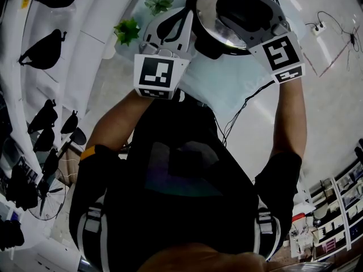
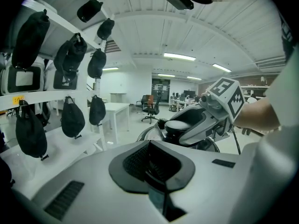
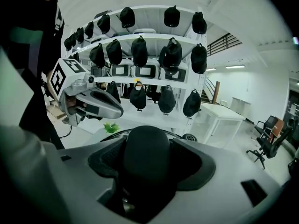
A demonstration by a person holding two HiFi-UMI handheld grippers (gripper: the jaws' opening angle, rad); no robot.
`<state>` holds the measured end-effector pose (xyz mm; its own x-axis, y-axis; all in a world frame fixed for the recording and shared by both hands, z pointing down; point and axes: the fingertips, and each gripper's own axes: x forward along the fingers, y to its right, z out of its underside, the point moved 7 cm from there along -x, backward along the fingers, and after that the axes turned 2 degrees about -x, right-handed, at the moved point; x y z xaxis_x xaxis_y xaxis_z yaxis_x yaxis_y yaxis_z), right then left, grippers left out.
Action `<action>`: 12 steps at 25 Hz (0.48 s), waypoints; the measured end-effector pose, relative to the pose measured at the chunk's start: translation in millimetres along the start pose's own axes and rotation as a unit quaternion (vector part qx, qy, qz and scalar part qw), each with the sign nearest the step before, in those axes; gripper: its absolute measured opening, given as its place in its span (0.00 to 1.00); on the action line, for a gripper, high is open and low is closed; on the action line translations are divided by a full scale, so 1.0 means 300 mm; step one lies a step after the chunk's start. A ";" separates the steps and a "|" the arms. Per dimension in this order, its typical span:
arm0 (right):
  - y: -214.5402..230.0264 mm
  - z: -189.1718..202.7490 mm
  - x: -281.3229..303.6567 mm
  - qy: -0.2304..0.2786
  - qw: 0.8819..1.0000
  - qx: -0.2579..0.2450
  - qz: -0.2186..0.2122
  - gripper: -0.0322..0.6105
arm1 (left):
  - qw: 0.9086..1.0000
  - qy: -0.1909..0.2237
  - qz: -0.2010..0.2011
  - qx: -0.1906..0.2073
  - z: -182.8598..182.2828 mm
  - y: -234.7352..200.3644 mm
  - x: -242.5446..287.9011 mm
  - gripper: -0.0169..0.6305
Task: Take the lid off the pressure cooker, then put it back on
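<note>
My right gripper (image 3: 148, 164) is clamped on the lid's black knob (image 3: 148, 143). The knob fills the gap between the jaws and hides nearly all of the lid (image 1: 225, 35). Past the knob I get only a thin arc of rim (image 3: 112, 134), and from the head view the lid is a shiny disc under that gripper, cut off by the top edge. My left gripper (image 2: 150, 164) sits just beside the lid, jaws pressed together on nothing, and I can't tell whether it touches the rim.
</note>
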<state>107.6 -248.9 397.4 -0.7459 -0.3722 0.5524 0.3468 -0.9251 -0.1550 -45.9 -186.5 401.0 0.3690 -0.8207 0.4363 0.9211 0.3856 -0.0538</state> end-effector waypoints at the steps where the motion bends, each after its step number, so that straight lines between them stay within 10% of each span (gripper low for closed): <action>1: -0.001 -0.001 0.000 -0.001 1.000 0.000 0.000 0.55 | 1.000 0.000 -0.002 0.005 -0.003 -0.002 -0.004 0.04; 12: -0.005 -0.001 0.002 -0.015 1.000 0.005 0.001 0.50 | 1.000 0.015 -0.010 0.002 -0.031 -0.023 -0.048 0.04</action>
<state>106.5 -247.8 397.6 -0.7271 -0.3721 0.5770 0.3551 -0.9231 -0.1478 -56.5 -181.1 386.8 0.3533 -0.8409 0.4100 0.9282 0.3697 -0.0417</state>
